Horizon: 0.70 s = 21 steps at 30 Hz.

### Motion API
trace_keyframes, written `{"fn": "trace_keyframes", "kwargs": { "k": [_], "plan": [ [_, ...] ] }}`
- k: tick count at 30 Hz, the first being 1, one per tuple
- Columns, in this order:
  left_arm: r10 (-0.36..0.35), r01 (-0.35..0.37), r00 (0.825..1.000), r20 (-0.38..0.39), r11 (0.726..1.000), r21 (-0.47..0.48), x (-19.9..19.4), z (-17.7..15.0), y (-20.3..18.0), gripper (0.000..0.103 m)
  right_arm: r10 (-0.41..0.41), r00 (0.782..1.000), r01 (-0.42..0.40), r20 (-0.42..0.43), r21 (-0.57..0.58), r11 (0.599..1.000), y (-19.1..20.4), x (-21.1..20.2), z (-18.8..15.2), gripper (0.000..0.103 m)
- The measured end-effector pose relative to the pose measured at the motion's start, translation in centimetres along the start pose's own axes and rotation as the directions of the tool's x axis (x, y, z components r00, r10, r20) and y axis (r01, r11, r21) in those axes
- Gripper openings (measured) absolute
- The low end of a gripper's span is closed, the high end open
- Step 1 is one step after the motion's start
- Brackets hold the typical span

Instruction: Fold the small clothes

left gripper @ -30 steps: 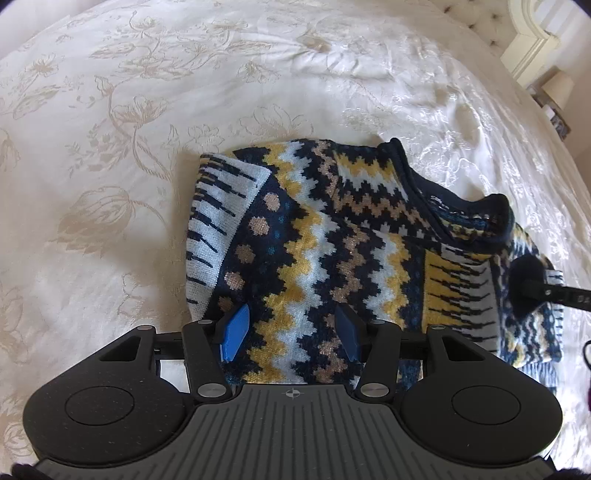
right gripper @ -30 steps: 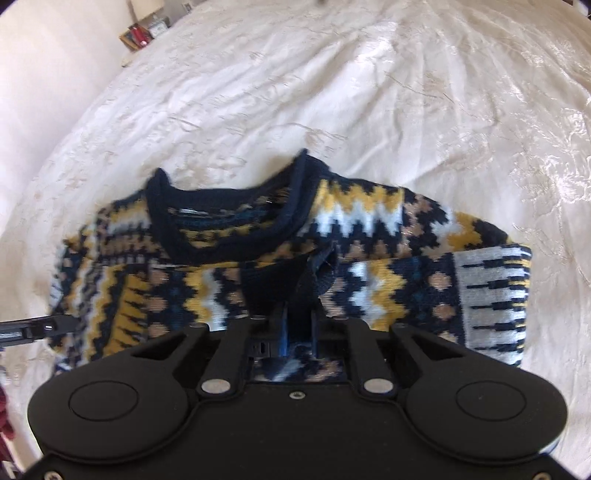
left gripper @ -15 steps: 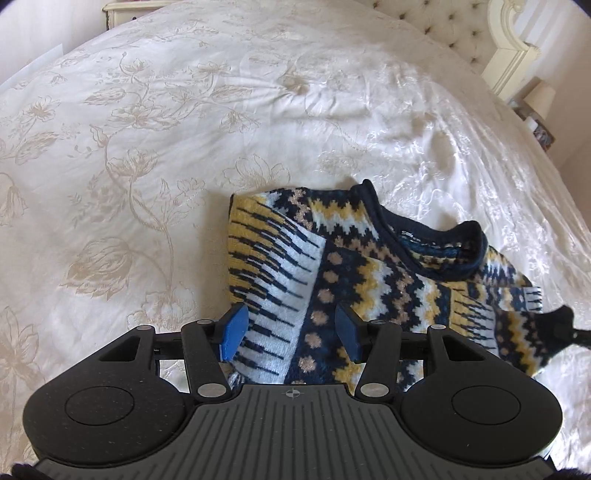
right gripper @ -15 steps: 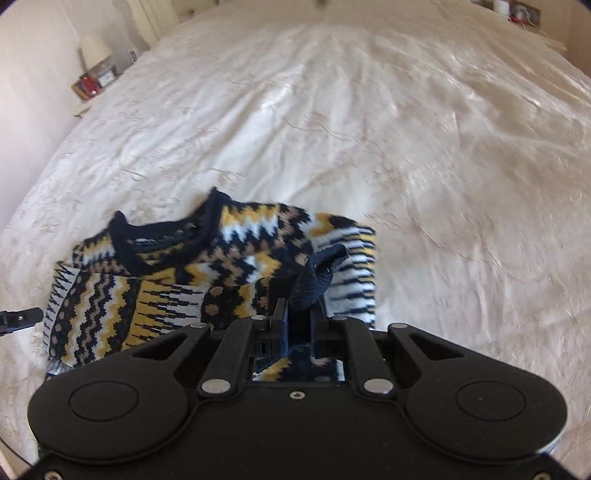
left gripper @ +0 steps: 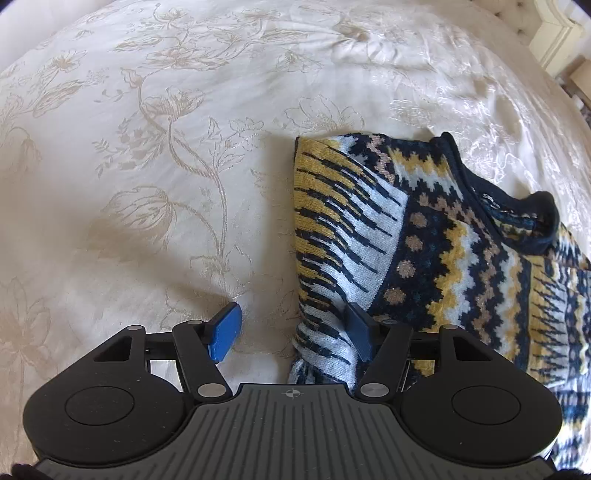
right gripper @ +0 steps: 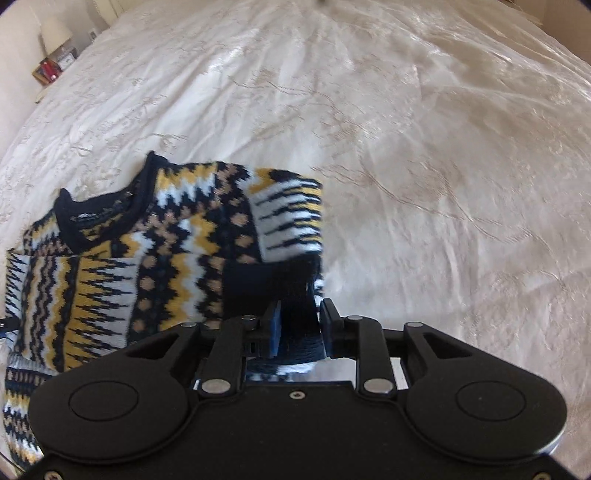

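Note:
A knitted sweater (left gripper: pixel 443 258) in navy, yellow and white zigzags lies on the cream bedspread (left gripper: pixel 147 184), its sleeves folded in over the body. My left gripper (left gripper: pixel 291 332) hangs over the sweater's left edge. Its jaws are opening: the left pad stands over bare bedspread, the right pad rests against the knit, and only the edge lies between them. In the right wrist view the sweater (right gripper: pixel 147 266) fills the left half. My right gripper (right gripper: pixel 300 326) is at its right edge. Its jaws are opening, with the navy cuff (right gripper: pixel 299 314) loose between them.
The floral bedspread (right gripper: pixel 443 184) stretches wide on every side of the sweater. A padded headboard and cream bedpost (left gripper: pixel 554 29) show at the top right of the left wrist view. A bedside shelf with books (right gripper: pixel 55 62) stands beyond the bed's far left corner.
The right gripper carried the sleeve across the sweater and its jaws parted around the cuff. The left gripper's jaws widened, and the sweater now sits to the right of them.

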<state>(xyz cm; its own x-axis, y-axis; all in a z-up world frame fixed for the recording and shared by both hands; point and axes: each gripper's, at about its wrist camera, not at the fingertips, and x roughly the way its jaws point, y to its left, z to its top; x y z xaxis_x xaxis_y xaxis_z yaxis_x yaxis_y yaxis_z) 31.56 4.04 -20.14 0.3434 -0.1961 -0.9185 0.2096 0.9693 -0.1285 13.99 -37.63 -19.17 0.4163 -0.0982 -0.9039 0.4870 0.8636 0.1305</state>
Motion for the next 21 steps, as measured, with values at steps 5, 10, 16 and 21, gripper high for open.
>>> {"fn": "trace_keyframes", "kwargs": {
  "k": [5, 10, 16, 21],
  "plan": [
    [-0.008, 0.008, 1.0, 0.005, 1.0, -0.002, -0.7, 0.0, -0.2, 0.061, -0.017, 1.0, 0.017, -0.001, 0.065, 0.998, -1.8, -0.6, -0.8, 0.047],
    [-0.08, 0.08, 0.997, -0.006, 0.997, -0.021, -2.1, -1.2, 0.0, 0.071, 0.02, 1.0, -0.021, 0.019, 0.055, 0.998, -1.1, -2.1, -1.6, 0.064],
    [-0.124, 0.124, 0.992, -0.008, 0.992, -0.006, -4.6, -4.1, -0.7, 0.078, 0.086, 0.996, -0.087, 0.013, 0.027, 0.996, 0.7, -3.1, -3.2, 0.081],
    [-0.148, 0.148, 0.988, -0.037, 0.989, -0.006, -6.0, -7.0, -1.2, 0.078, 0.138, 0.99, -0.138, 0.005, -0.023, 0.99, 2.3, -4.3, -5.5, 0.096]
  ]
}}
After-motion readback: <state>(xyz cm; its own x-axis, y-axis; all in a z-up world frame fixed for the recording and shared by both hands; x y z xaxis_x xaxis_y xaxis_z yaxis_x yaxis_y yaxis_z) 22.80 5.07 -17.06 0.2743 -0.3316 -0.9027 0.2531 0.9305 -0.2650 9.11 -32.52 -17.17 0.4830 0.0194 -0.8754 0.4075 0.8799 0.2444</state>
